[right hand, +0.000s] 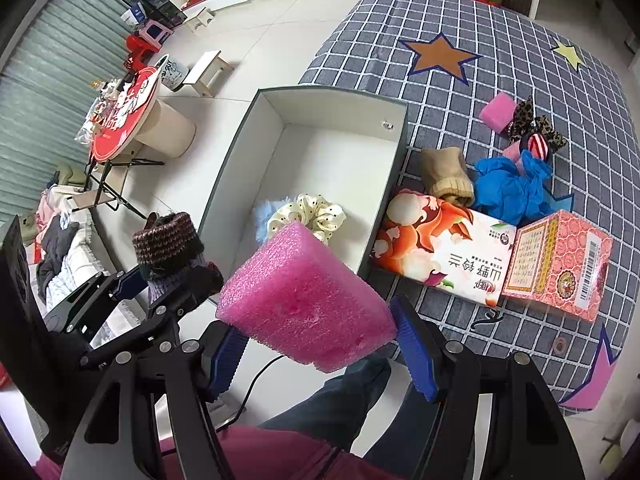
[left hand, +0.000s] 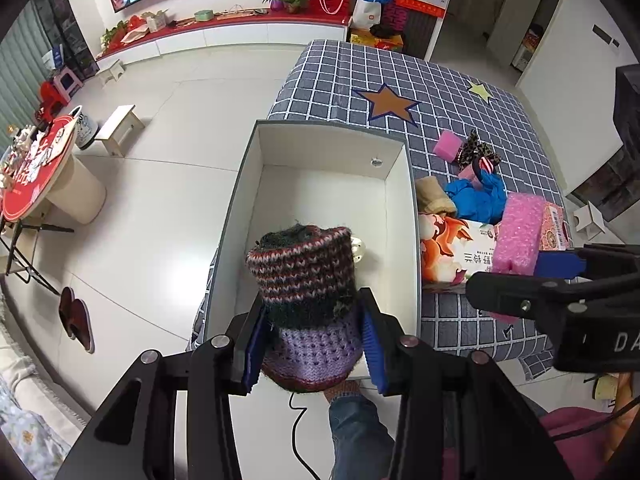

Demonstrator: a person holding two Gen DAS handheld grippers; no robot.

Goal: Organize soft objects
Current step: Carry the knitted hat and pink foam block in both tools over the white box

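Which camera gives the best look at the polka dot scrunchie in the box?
The right wrist view: the scrunchie lies in plain sight on the floor of the box. In the left wrist view the knitted sock held by the left tool hides nearly all of it.

Knit sock (left hand: 308, 300): maroon/white zigzag stripes up top, dark band mid, lilac below, maroon hem. Foam block (right hand: 308, 300): hot pink. Box (right hand: 320, 152): white inside, grey outside. Scrunchie (right hand: 308, 210): cream w/ black dots. Cloth (left hand: 440, 88): grey-blue, white grid, orange star (left hand: 387, 104). Glove (right hand: 508, 184): bright blue. Bow (right hand: 536, 124): leopard print. Pads (left hand: 370, 344): blue.
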